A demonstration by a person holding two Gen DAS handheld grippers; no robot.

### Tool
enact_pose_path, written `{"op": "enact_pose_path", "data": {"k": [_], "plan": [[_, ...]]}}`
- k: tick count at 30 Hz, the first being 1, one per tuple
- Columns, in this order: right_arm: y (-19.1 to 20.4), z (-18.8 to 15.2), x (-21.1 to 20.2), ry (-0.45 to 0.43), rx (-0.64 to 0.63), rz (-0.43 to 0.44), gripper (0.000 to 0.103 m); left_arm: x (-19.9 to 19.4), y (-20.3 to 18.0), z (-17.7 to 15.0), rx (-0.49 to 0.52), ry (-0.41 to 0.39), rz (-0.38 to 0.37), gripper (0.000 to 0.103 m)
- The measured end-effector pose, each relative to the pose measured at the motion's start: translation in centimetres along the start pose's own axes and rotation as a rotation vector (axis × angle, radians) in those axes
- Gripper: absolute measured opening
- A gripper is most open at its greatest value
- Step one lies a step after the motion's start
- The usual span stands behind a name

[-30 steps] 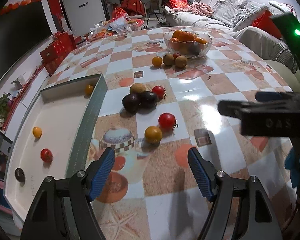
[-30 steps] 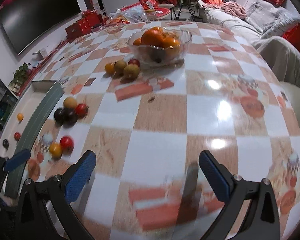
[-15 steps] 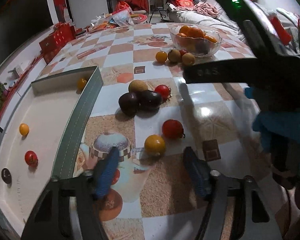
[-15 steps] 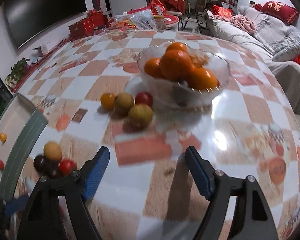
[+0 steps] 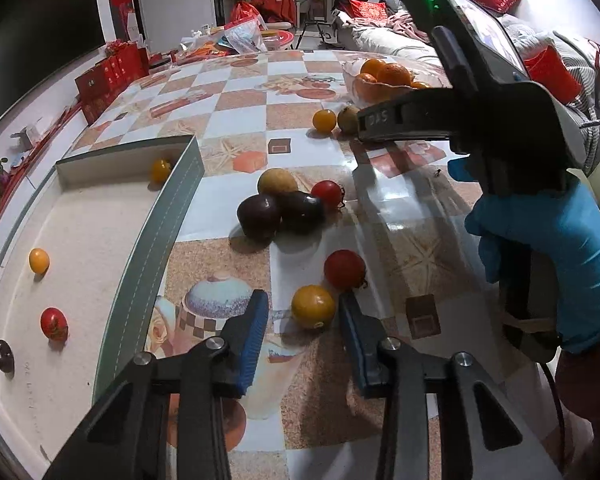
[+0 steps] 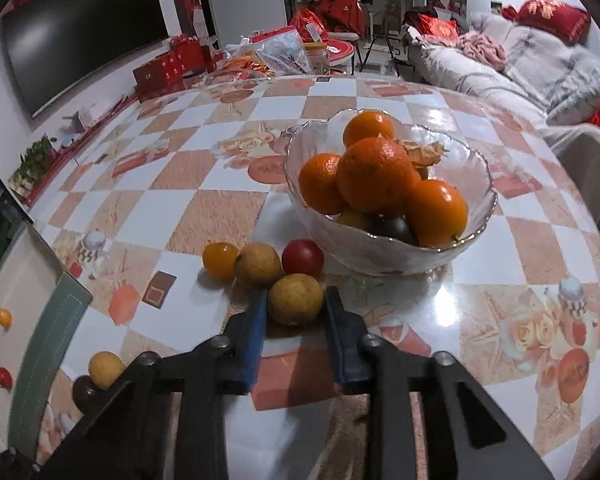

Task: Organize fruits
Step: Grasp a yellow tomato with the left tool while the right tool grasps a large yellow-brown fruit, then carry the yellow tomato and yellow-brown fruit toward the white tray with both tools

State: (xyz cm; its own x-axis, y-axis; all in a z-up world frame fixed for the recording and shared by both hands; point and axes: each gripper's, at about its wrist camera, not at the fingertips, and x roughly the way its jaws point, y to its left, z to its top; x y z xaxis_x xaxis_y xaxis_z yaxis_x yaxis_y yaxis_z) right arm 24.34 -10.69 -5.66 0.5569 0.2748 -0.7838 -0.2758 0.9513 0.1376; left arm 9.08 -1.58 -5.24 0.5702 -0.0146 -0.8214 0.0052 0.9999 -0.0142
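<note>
**Inspector:** Where the fruit lies loose on the checked tablecloth (image 5: 240,100), a yellow tomato (image 5: 313,306) sits between the blue pads of the left gripper (image 5: 303,312). The jaws are closing; the right pad looks to be at the fruit, the left pad stands clear of it.

**Clerk:** And the right gripper (image 6: 296,312)?

**Inspector:** Its jaws are closing too, narrow, with a tan round fruit (image 6: 295,299) between them and both pads at its sides. That fruit lies just before the glass bowl (image 6: 476,184) of oranges (image 6: 374,174).

**Clerk:** Its neighbours?

**Inspector:** A red tomato (image 6: 302,257), a second tan fruit (image 6: 258,265) and a small orange one (image 6: 220,260), all close together.

**Clerk:** Around the left gripper?

**Inspector:** A red tomato (image 5: 345,269) just beyond the yellow one; farther on, two dark fruits (image 5: 259,216) in a cluster. The tray (image 5: 148,264) to the left holds several small fruits, well apart. A blue-gloved hand (image 5: 548,248) grips the right tool.
</note>
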Motion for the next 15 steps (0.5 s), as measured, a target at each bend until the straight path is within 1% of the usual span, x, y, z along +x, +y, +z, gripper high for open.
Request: {"op": "enact_pose_path", "data": {"k": [5,11,12,13,15], "plan": [[-0.5,-0.7,-0.5,0.011,0.022,0.040,0.030,0.0,0.1,-0.1,-0.003,-0.002,0.000,0.039],[-0.8,-3.0,-2.5,0.034,-0.005,0.057,0.030,-0.1,0.1,-0.3,0.002,-0.009,0.003,0.038],[-0.9,-3.3,-2.9,0.037,-0.001,0.060,0.030,-0.1,0.1,-0.3,0.004,-0.011,-0.001,0.025],[-1.0,-3.8,-3.2,0.041,0.005,0.066,0.030,-0.2,0.1,-0.3,0.005,-0.012,-0.008,0.022],[-1.2,-4.5,-3.9,0.049,0.009,0.078,0.030,-0.3,0.1,-0.4,0.007,-0.015,-0.013,0.022]]}}
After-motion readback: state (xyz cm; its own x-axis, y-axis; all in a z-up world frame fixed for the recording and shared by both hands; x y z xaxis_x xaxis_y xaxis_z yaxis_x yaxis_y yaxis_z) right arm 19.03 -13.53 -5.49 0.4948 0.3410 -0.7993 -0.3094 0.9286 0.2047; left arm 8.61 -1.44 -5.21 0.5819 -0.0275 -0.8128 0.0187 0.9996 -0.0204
